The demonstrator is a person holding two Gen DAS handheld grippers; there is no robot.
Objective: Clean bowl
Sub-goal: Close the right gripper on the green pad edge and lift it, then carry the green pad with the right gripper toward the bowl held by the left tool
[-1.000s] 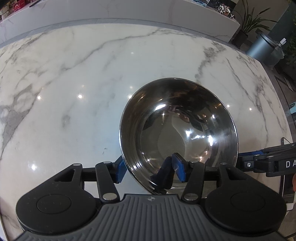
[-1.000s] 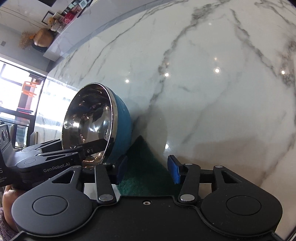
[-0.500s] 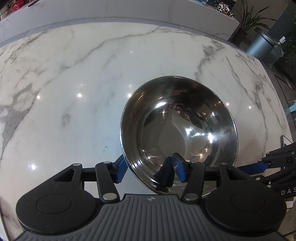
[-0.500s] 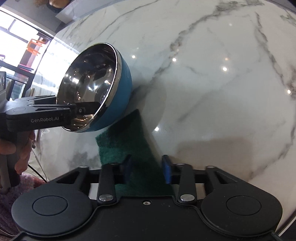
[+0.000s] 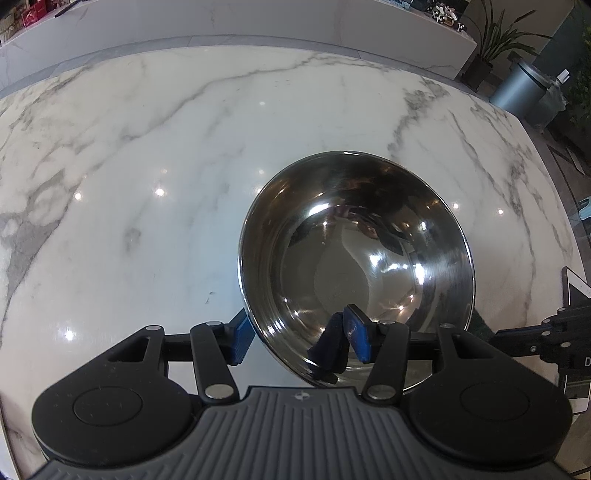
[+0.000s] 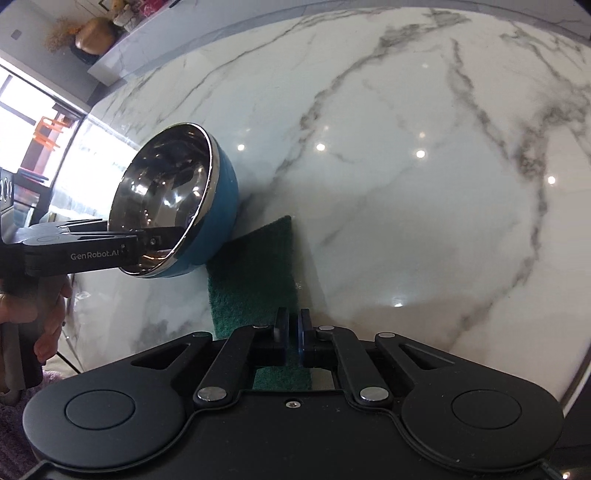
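Marble counter [image 6: 424,229] under my tools: my left gripper [image 5: 301,339] clamps the tilted bowl [image 5: 354,258] by its rim at six o'clock, my right gripper [image 6: 291,332] pinches the green scouring pad [image 6: 255,273] beside it, scrubbing not yet begun.

A glossy white marble table [image 5: 184,155] with grey veins reflects small ceiling lights. Behind it runs a white marble counter [image 5: 258,22]. A potted plant [image 5: 495,40] and grey bin [image 5: 517,88] stand at right. A bright window [image 6: 22,107] glows left.
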